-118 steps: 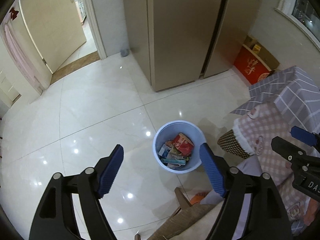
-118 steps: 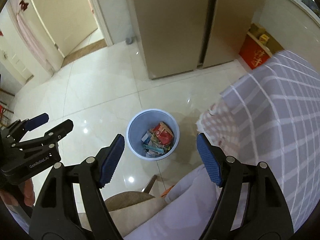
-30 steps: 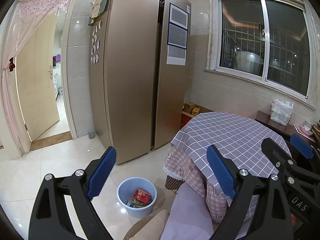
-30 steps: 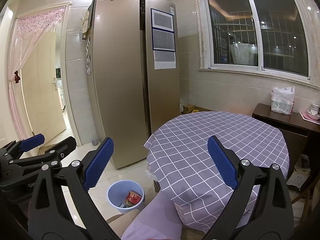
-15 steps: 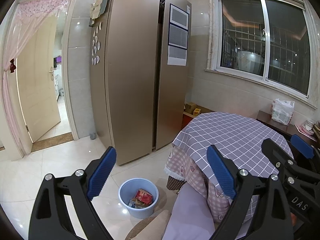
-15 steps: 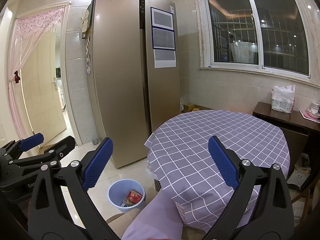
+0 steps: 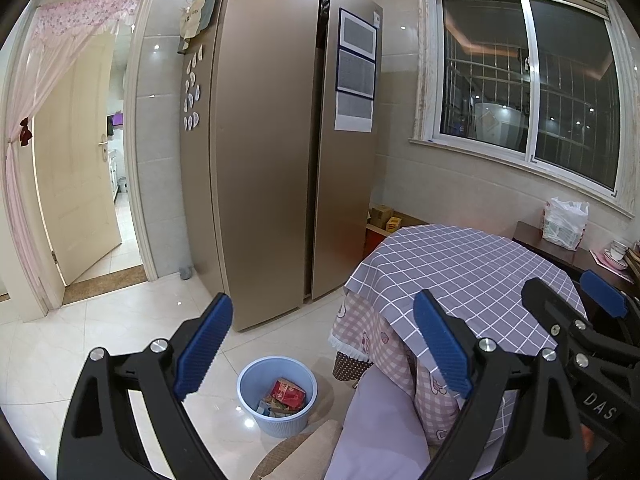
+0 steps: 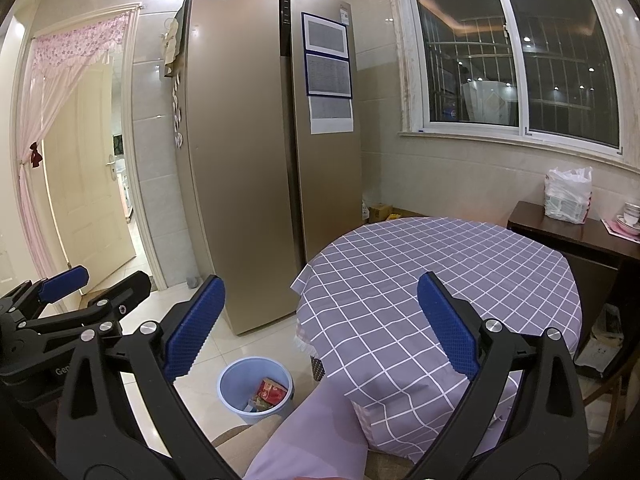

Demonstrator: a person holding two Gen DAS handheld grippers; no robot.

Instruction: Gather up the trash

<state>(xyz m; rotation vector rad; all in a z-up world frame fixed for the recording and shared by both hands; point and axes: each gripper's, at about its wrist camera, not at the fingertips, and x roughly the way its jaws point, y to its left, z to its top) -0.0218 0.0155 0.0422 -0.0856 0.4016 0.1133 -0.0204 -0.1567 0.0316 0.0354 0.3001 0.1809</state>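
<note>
A light blue bin [image 7: 277,396] [image 8: 255,389] stands on the tiled floor beside the table, holding a red packet [image 7: 287,393] [image 8: 272,391] and other wrappers. My left gripper [image 7: 322,340] is open and empty, held high above the bin and pointed at the room. My right gripper [image 8: 320,318] is open and empty too, over the near edge of the round table [image 8: 460,280]. The purple checked tablecloth [image 7: 472,272] has nothing on it. In the left wrist view the right gripper [image 7: 576,304] shows at the right edge; in the right wrist view the left gripper [image 8: 92,286] shows at the left.
A tall gold fridge [image 7: 276,160] stands behind the bin. An open doorway [image 7: 92,200] with a pink curtain is at the left. A dark side table [image 8: 576,232] under the window carries a white plastic bag [image 8: 568,196] and cups. A chair back [image 7: 296,452] sits just below the grippers.
Between 3.9 s ago and 1.0 s ago both grippers tilted up from looking down into the bin to facing the room. Over the last second they have barely moved.
</note>
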